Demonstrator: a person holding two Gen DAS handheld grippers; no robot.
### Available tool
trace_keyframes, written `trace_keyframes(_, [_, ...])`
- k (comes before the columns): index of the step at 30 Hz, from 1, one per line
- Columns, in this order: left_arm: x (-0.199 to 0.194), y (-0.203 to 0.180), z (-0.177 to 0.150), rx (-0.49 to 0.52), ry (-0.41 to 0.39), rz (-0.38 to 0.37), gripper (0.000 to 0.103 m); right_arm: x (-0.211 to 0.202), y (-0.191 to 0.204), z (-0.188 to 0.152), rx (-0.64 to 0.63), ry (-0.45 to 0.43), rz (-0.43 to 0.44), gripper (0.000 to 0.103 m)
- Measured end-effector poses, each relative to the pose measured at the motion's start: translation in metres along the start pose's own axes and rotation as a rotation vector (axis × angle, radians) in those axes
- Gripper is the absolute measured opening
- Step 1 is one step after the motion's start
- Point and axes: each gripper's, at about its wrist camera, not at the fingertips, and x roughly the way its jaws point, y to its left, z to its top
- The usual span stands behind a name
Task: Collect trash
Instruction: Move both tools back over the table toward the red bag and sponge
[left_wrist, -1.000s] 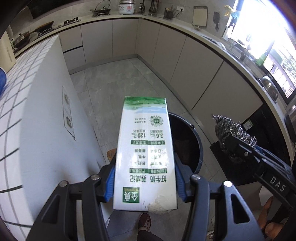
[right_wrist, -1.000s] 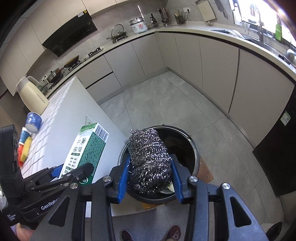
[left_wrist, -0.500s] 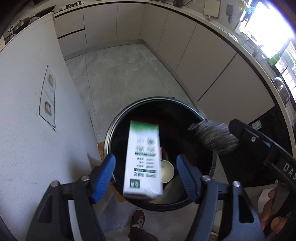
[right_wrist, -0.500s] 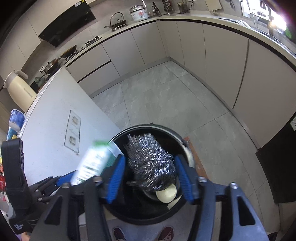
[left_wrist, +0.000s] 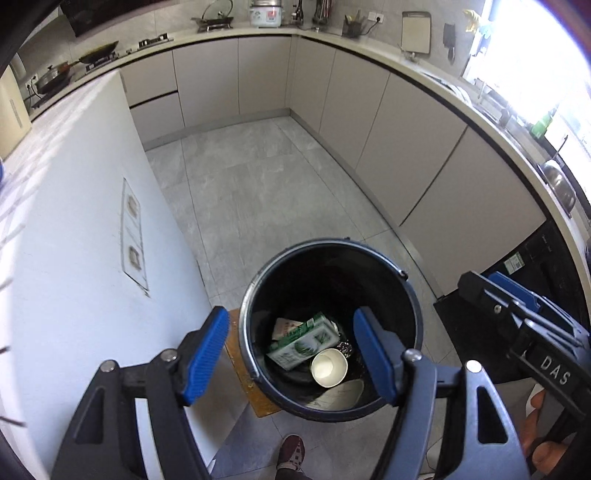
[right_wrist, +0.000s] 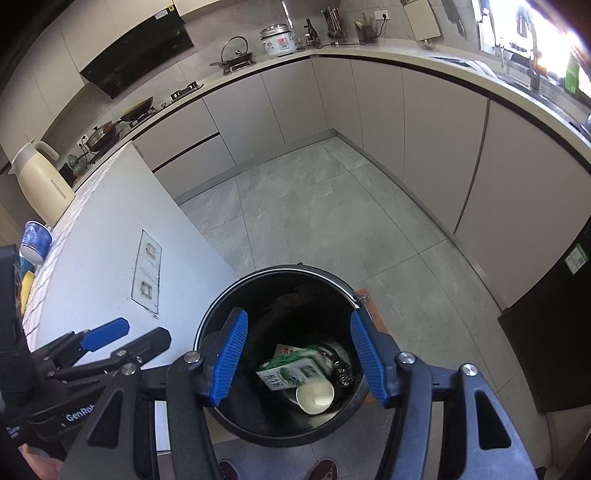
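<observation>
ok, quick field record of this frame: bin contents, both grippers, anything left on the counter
bin: black round trash bin on the floor beside the white counter
contents: green milk carton, paper cup, steel scourer, other paper scraps
left gripper: open, empty, above the bin
right gripper: open, empty, above the bin
on the counter: blue patterned cup, cream kettle

"DAS" in white on the right gripper (left_wrist: 524, 306) body, left wrist view. "GenRob", cut off, on the left gripper (right_wrist: 125, 334) body, right wrist view. Print on the milk carton (right_wrist: 291, 371) too small to read.
</observation>
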Motion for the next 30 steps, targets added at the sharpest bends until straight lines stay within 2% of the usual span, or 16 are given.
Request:
trace_keyframes(8, [-0.042,0.01,0.007,0.001,-0.054,-0.002,0.072,-0.041,0.014,0.005,-0.005,-0.03,-0.008,0.061])
trace_keyframes(17, [-0.087,0.031,0.009,-0.021,-0.128,0.025,0.072,-0.081,0.04,0.003,-0.025,-0.063,0.037,0.067])
trace_keyframes(23, [-0.113,0.059,-0.001,-0.065,-0.176,0.078,0.072,-0.1,0.079,0.002,-0.071,-0.088,0.104,0.07])
trace_keyframes(30, [-0.134,0.113,-0.019,-0.123,-0.203,0.121,0.072,-0.102,0.143,-0.007,-0.145,-0.094,0.181,0.071])
